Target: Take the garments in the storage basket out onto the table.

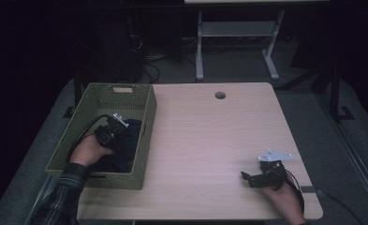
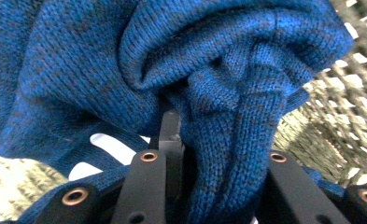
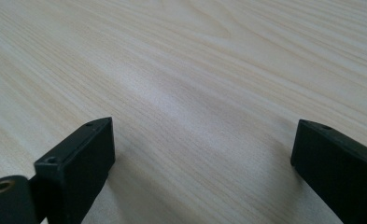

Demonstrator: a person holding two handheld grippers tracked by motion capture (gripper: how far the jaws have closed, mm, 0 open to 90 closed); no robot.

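A dark blue knitted garment (image 1: pixel 130 140) lies inside a green woven basket (image 1: pixel 111 180) at the table's left edge. My left gripper (image 1: pixel 120 139) reaches down into the basket, held by a hand in a plaid sleeve. In the left gripper view the blue knitted garment (image 2: pixel 125 60) bunches in thick folds between the black jaws, and my left gripper (image 2: pixel 218 163) is shut on a fold of it. My right gripper (image 1: pixel 247 178) rests low over the wooden table (image 1: pixel 209 136) near its front right corner. Its jaws stand wide apart, open over bare wood (image 3: pixel 195 56), with my right gripper (image 3: pixel 202 144) holding nothing.
The basket's woven wall (image 2: pixel 330 121) rises close behind the garment. A round cable hole (image 1: pixel 220 95) sits near the table's far edge. Beyond the table stand a white desk frame (image 1: pixel 233 33) and cables on the dark floor.
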